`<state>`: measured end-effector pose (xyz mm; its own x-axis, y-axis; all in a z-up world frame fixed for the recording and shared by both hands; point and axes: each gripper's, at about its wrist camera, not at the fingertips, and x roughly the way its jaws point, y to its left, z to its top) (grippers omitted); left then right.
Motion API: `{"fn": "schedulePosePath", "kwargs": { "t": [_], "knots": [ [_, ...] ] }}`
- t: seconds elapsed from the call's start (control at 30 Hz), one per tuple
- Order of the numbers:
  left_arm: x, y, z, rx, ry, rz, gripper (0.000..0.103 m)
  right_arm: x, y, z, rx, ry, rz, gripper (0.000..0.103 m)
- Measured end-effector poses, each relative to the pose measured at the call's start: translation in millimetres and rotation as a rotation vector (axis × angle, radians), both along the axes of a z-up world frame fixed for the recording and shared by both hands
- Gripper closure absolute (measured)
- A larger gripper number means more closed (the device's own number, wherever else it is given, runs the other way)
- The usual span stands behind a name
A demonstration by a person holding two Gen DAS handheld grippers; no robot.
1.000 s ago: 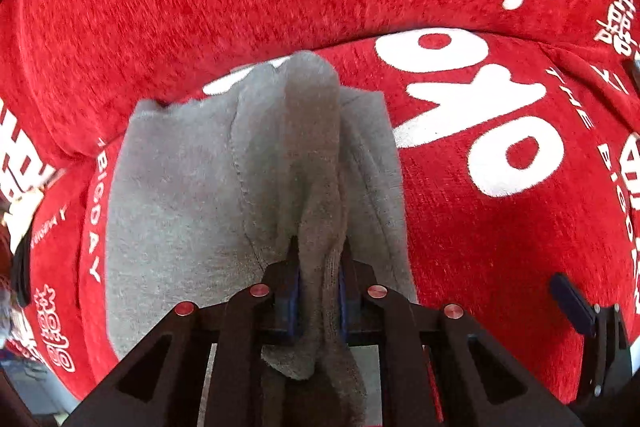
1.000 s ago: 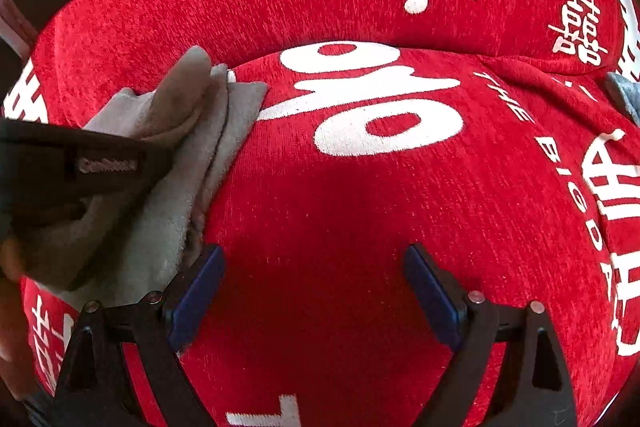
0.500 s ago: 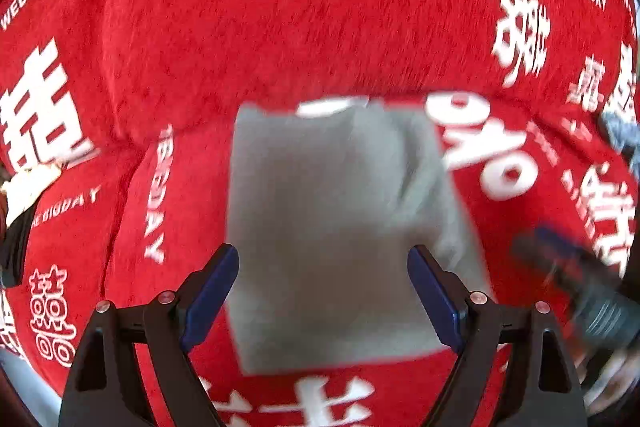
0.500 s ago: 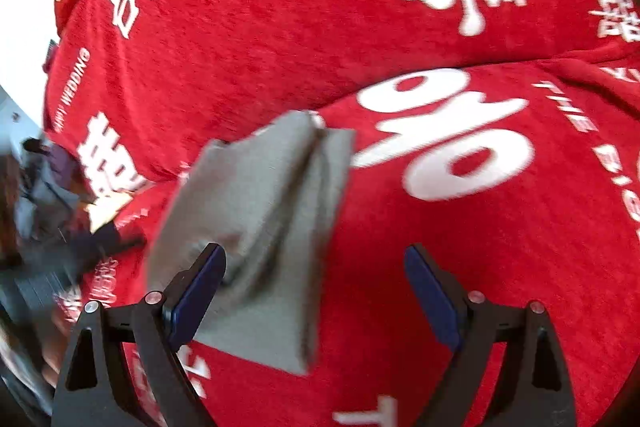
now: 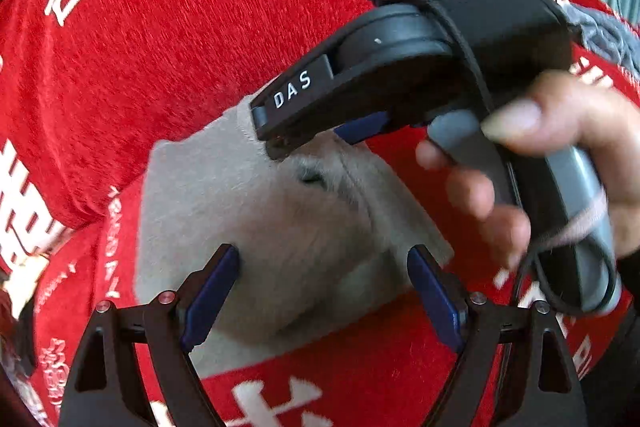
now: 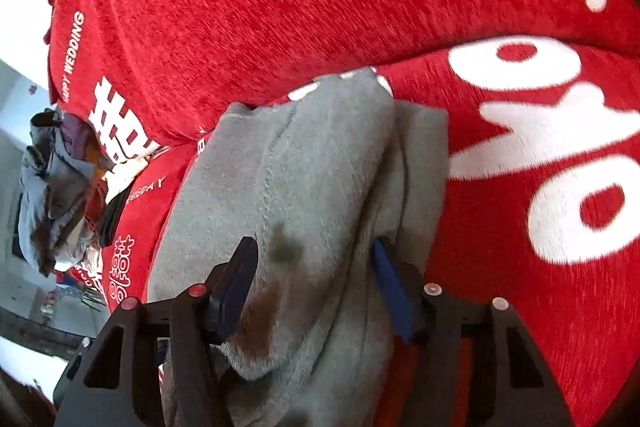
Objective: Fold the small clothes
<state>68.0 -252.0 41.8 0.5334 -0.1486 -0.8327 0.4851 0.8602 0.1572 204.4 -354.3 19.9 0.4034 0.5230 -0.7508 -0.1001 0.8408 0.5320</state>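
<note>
Now the left gripper [image 5: 324,291] has let go of the grey garment [image 5: 280,227] on the red printed sofa cover [image 5: 180,47], its jaws wide and empty, while the right gripper [image 6: 316,283] moves in, jaws closing around a raised fold, the next crease apparently beginning

Left gripper [image 5: 324,291] let go of the grey cloth [image 5: 280,235], jaws spread wide, pulled back over it. Cloth dropped from bunched-up to lying on the red cover [image 5: 180,67] (folded, one ridge left). Right gripper [image 6: 312,279] swung over from bare cover, jaws closing around the cloth's fold.
</note>
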Motion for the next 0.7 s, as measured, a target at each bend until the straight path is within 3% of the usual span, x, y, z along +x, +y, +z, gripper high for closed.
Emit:
{"fn": "schedulePosePath", "kwargs": {
  "t": [0.1, 0.23, 0.5, 0.53, 0.57, 0.6, 0.63, 0.7],
  "knots": [
    [19.1, 5.9, 4.3, -0.09, 0.039, 0.037, 0.016, 6.1, -1.7, 0.9, -0.006, -0.003, 0.005, 0.04],
    [23.5, 19.3, 17.2, -0.209, 0.057, 0.026, 0.016, 1.5, -23.0, 17.3, 0.082, -0.082, -0.003, 0.04],
    [14.0, 24.3, 6.3, -0.161, 0.043, -0.009, 0.019, 18.9, -7.9, -8.5, 0.14, -0.007, 0.06, 0.04],
    [14.9, 22.3, 4.2, -0.149, 0.032, -0.011, 0.028, 22.4, -4.8, -12.0, 0.131, -0.004, 0.056, 0.041],
    [21.0, 19.2, -1.4, -0.128, 0.056, -0.018, 0.053, 25.4, -3.0, -14.7, 0.113, 0.001, 0.053, 0.044],
    [24.4, 15.4, -6.1, -0.112, 0.083, -0.021, 0.074, 28.9, -0.2, -15.7, 0.079, 0.0, 0.045, 0.054],
    [30.4, 14.0, -12.0, -0.097, 0.097, -0.013, 0.078, 30.5, 0.5, -14.3, 0.051, 0.0, 0.039, 0.072],
    [35.5, 15.6, -14.2, -0.108, 0.106, 0.001, 0.083, 31.9, -2.6, -8.1, 0.058, -0.004, 0.038, 0.088]
  ]
}}
